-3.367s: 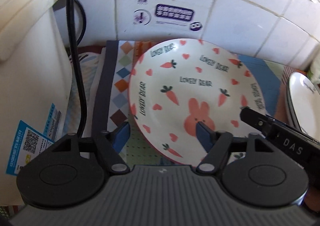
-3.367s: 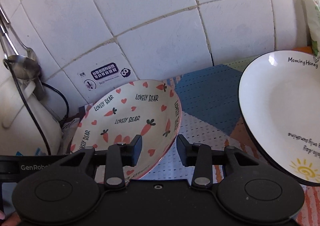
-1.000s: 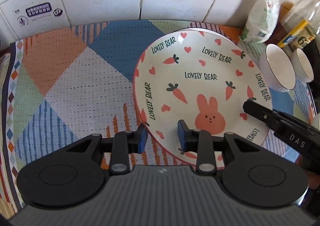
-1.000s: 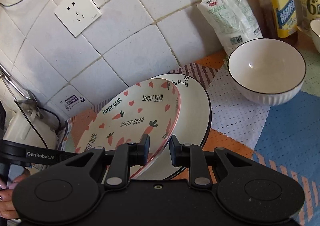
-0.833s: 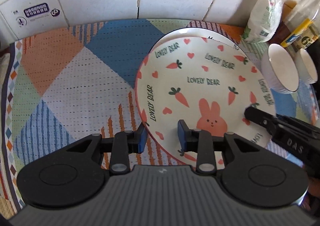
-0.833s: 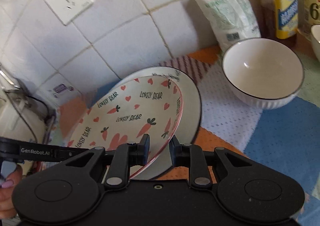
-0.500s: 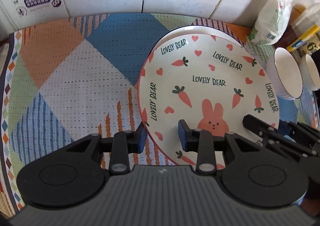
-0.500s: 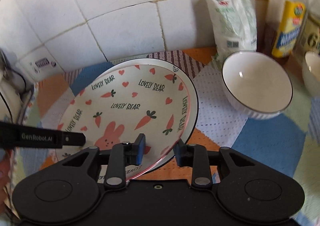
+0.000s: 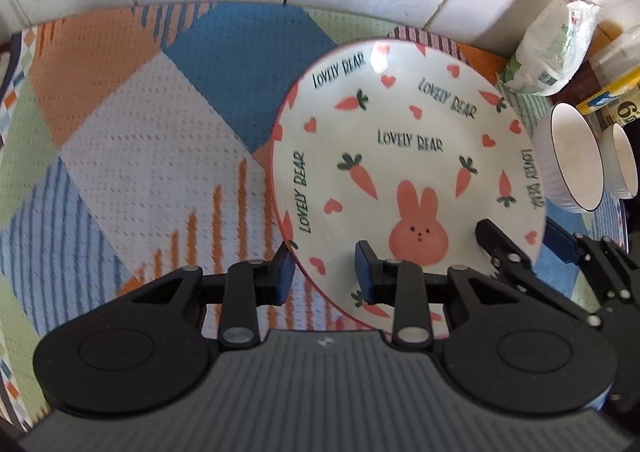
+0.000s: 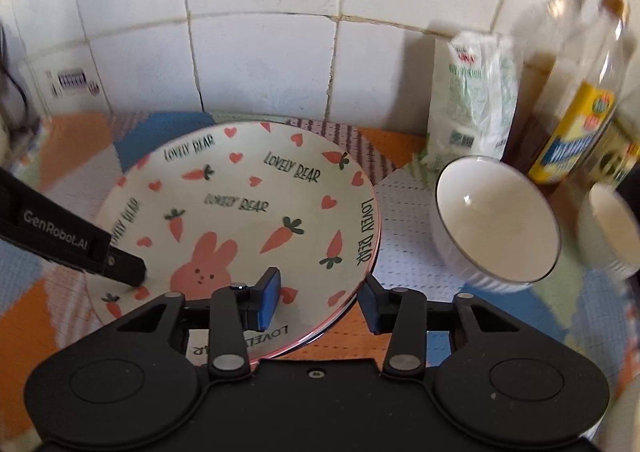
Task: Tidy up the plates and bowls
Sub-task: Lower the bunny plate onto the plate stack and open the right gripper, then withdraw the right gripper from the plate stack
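Carrot-print plate (image 9: pixel 404 156) now seated on the stack on the mat (image 9: pixel 132 156); right gripper (image 10: pixel 320 304) has just been opening, jaws clear of its rim, while left gripper (image 9: pixel 324 272) clamps the opposite rim, presumably steadying it.

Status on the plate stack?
Left gripper shut on bunny plate rim. Right gripper jaws just opening, astride rim. Plate sits on lower plate. Bowl beside, nothing blocking.

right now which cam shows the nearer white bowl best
The right wrist view: the white bowl sits large, its whole rim and inside open to the camera, beside the bunny plate. The left wrist view squeezes that bowl edge-on at the right margin.
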`<action>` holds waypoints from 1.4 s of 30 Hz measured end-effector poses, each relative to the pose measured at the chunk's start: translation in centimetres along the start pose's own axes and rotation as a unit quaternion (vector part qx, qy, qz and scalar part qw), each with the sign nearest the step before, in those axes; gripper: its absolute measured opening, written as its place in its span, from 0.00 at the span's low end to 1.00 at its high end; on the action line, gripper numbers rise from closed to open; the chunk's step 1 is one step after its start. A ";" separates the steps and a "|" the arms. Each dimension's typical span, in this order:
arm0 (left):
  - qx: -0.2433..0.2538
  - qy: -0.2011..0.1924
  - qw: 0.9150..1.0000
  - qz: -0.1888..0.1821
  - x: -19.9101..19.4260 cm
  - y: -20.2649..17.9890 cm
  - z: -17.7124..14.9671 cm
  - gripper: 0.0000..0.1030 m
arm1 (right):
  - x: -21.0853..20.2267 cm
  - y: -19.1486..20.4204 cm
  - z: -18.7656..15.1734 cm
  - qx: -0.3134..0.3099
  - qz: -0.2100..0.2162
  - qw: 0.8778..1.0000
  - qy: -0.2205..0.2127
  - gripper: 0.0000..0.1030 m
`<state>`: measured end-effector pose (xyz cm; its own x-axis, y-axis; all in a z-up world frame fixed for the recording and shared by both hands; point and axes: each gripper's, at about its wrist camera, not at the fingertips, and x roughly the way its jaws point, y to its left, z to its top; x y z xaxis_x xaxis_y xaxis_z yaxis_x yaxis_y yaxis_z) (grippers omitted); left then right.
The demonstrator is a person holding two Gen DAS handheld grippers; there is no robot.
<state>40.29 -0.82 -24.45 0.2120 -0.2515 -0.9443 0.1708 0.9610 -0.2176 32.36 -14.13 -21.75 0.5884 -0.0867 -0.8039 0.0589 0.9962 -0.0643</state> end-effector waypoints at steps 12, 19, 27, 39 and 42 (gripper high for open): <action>0.058 -0.037 0.997 0.018 -4.2 -0.2 -2.4 0.27 | -3.4 -0.9 -3.1 0.047 -0.012 0.998 -0.045 0.49; 0.107 -0.041 0.993 0.029 -7.9 -1.3 -4.5 0.31 | -8.6 -2.8 -5.7 0.106 -0.025 0.991 -0.079 0.52; 0.175 -0.047 0.983 0.016 -10.5 -4.8 -7.7 0.44 | -14.2 -5.8 -8.8 0.158 -0.003 0.975 -0.158 0.56; 0.227 -0.068 0.972 0.010 -11.3 -13.8 -12.5 0.54 | -17.2 -12.1 -14.8 0.152 -0.025 0.973 -0.171 0.71; 0.218 -0.075 0.973 0.007 -10.9 -16.3 -13.2 0.61 | -17.1 -14.7 -16.2 0.140 -0.025 0.976 -0.166 0.71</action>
<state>22.46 -12.27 -13.91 0.3504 -0.2850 -0.8922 0.5518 0.8325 -0.0492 8.32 -27.18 -16.62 0.8054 -0.1789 -0.5651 0.2841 0.9532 0.1033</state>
